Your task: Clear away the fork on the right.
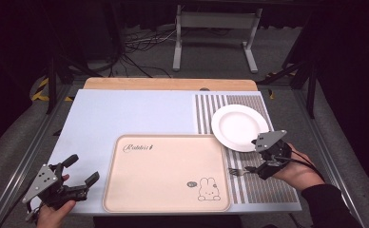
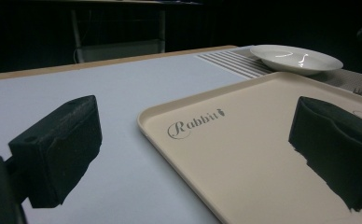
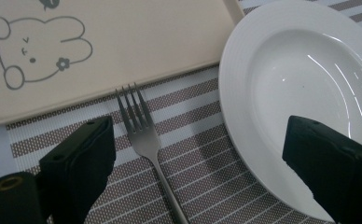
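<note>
Lying flat on the striped placemat (image 1: 263, 185), the fork (image 3: 144, 135) points its tines at the near edge of the beige rabbit tray (image 1: 166, 171), just short of touching it, with the white plate (image 1: 239, 127) just beside it on the same mat. The right gripper (image 1: 255, 169) hovers over the fork's handle with its jaws spread wide, one on either side and gripping nothing. The left gripper (image 1: 85, 168) is held off the tray's left edge above the pale blue table (image 1: 125, 114), also released and empty.
</note>
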